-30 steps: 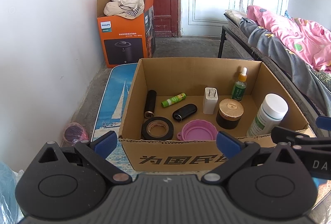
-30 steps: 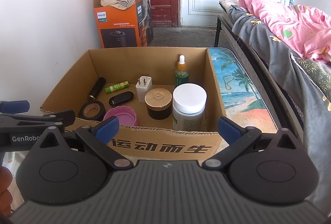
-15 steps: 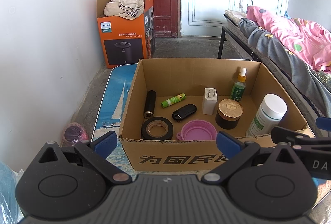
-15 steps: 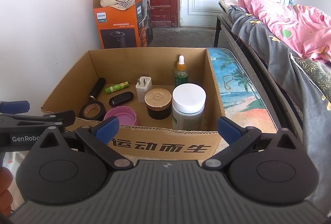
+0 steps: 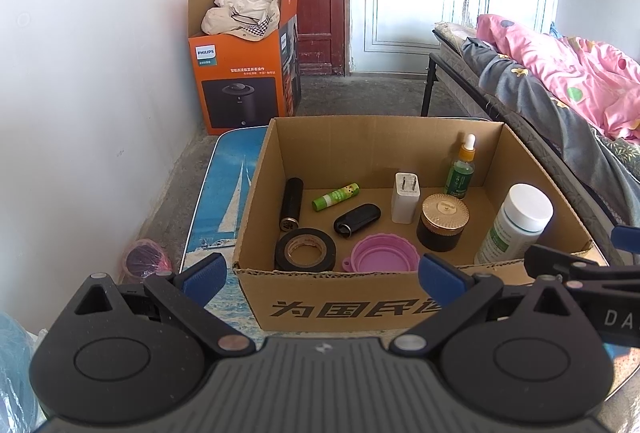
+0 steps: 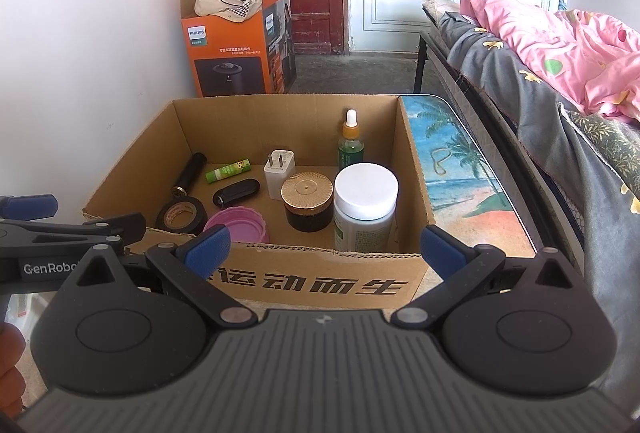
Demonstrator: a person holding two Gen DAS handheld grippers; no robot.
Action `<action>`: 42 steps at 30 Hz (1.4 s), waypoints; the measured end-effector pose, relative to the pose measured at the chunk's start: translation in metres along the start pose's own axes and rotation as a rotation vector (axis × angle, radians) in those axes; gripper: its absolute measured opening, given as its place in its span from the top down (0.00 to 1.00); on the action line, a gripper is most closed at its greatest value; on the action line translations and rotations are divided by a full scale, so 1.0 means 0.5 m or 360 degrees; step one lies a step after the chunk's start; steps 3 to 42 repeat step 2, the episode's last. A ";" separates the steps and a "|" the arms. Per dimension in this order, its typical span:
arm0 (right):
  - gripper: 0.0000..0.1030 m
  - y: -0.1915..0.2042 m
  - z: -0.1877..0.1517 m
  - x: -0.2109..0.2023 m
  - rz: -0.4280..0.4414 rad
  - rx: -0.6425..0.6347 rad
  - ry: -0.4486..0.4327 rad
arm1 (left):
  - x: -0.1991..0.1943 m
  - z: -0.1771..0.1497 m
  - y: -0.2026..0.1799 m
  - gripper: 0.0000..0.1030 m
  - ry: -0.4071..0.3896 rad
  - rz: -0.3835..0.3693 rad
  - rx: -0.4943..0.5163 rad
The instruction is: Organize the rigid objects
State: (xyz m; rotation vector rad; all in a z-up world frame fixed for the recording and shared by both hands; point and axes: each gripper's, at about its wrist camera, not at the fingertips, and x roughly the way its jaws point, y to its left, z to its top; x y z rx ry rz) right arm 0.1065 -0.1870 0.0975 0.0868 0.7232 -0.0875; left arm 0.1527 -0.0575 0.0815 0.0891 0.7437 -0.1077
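An open cardboard box (image 5: 352,303) (image 6: 320,283) sits on a picture-printed table. Inside lie a black tape roll (image 5: 305,250) (image 6: 182,216), a pink collapsible cup (image 5: 380,256) (image 6: 240,223), a black key fob (image 5: 357,219), a black cylinder (image 5: 290,204), a green glue stick (image 5: 335,196), a white charger (image 5: 406,198) (image 6: 279,171), a gold-lidded dark jar (image 5: 443,222) (image 6: 307,200), a green dropper bottle (image 5: 461,172) (image 6: 351,147) and a white-capped bottle (image 5: 516,223) (image 6: 365,207). My left gripper (image 5: 320,273) and right gripper (image 6: 326,249) hover open and empty before the box's near wall.
An orange Philips box (image 5: 244,73) stuffed with cloth stands by the red door. A bed with pink bedding (image 6: 552,45) runs along the right. A white wall is close on the left. A small pink-rimmed cup (image 5: 143,261) sits on the floor left of the table.
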 end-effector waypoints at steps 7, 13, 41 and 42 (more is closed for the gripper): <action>0.01 0.001 0.002 -0.005 -0.0002 0.0000 -0.0004 | -0.003 0.000 0.002 0.00 -0.0001 -0.0002 -0.0001; 0.01 0.001 0.002 -0.005 -0.0002 0.0000 -0.0004 | -0.003 0.000 0.002 0.00 -0.0001 -0.0002 -0.0001; 0.01 0.001 0.002 -0.005 -0.0002 0.0000 -0.0004 | -0.003 0.000 0.002 0.00 -0.0001 -0.0002 -0.0001; 0.01 0.001 0.002 -0.005 -0.0002 0.0000 -0.0004 | -0.003 0.000 0.002 0.00 -0.0001 -0.0002 -0.0001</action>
